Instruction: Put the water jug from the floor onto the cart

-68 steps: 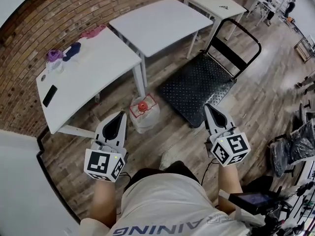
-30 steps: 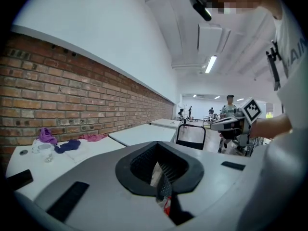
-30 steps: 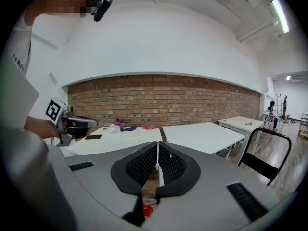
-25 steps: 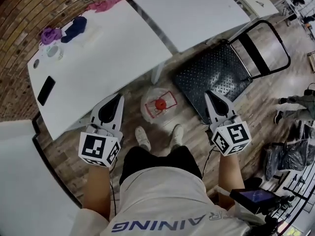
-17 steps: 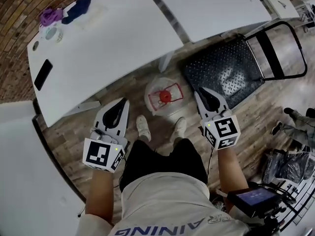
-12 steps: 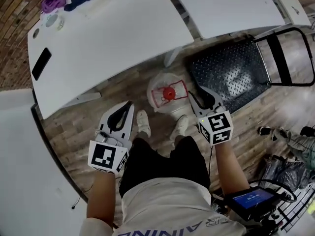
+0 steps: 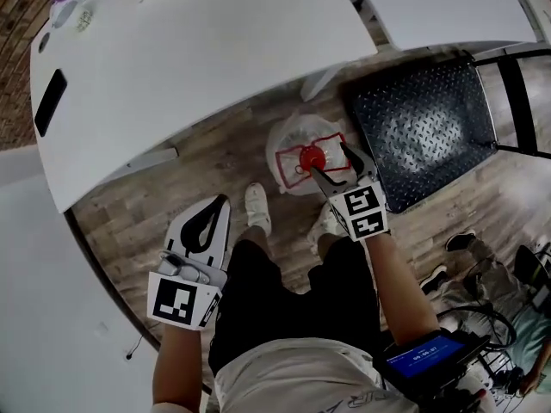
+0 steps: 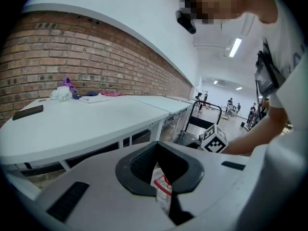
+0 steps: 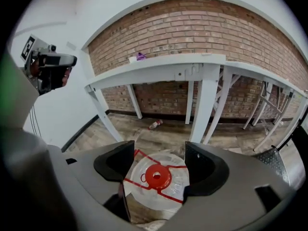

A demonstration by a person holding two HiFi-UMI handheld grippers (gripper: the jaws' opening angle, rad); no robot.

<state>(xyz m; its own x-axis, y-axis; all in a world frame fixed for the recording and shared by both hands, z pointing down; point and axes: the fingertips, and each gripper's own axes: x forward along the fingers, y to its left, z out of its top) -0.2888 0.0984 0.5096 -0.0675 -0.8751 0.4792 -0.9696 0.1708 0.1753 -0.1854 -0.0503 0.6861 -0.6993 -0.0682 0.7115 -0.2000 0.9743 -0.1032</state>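
Observation:
The water jug (image 7: 293, 149), clear with a red cap (image 7: 311, 156) and red label, stands on the wood floor by the table leg. My right gripper (image 7: 332, 164) hangs just over it. Its jaws are opening wide, with the cap (image 9: 158, 176) showing between and below them, and no pad touches the jug (image 9: 139, 179). My left gripper (image 7: 219, 203) is shut and empty, lower left of the jug beside the person's leg. The jug (image 8: 161, 186) shows through the hole behind its closed tips (image 8: 156, 148). The black cart (image 7: 422, 132) stands right of the jug.
White tables (image 7: 198, 58) overhang the floor behind the jug, with a dark phone (image 7: 49, 101) on one. The person's shoes (image 7: 256, 209) are just in front of the jug. A small bottle (image 9: 155, 124) lies under the table, among white table legs (image 9: 211, 105).
The right gripper has swung in from the jug's right side to just above its cap and its jaws have spread apart. Both grippers have sunk toward the floor; the left stays shut.

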